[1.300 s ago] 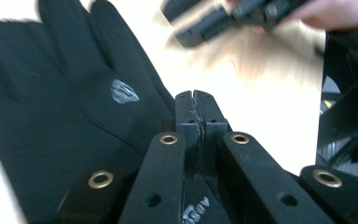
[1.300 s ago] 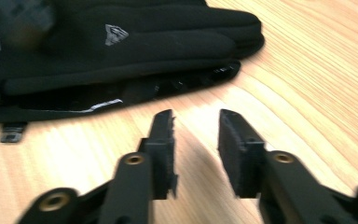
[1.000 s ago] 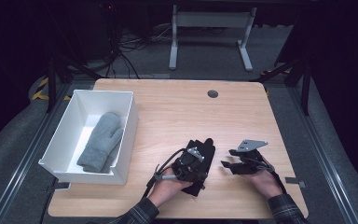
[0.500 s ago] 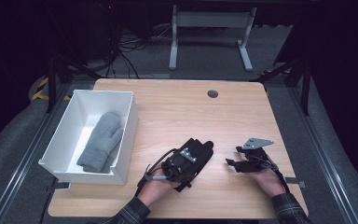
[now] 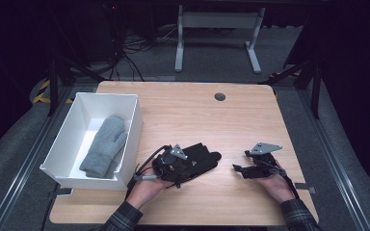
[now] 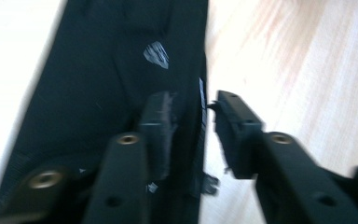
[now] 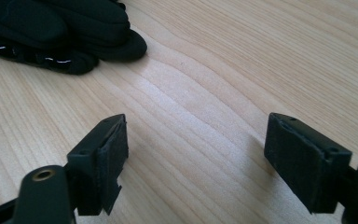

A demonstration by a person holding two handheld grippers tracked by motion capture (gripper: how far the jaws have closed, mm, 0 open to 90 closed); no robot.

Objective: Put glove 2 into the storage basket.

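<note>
- High view: a black glove (image 5: 200, 158) lies flat on the wooden desk (image 5: 188, 110), just right of the white bin (image 5: 65, 144), near the desk's front edge, its fingertips pointing right and away from the bin.
- Left tool (image 5: 166, 168) sits over the glove's cuff end, the end nearest the bin, held by the person's left hand (image 5: 147, 185).
- Left gripper view: that tool's (image 6: 193, 121) jaws stand a narrow gap apart with the glove's (image 6: 107, 93) edge between them; the picture is blurred, so I cannot tell whether the pads press the fabric.
- Right tool (image 5: 243, 169) rests on the desk right of the glove, apart from it, farther from the bin.
- Right gripper view: its (image 7: 196, 144) jaws are spread wide over bare wood, holding nothing, with the glove's fingertips (image 7: 121, 44) beyond them.
- A grey mitten (image 5: 105, 144) lies inside the bin.
</note>
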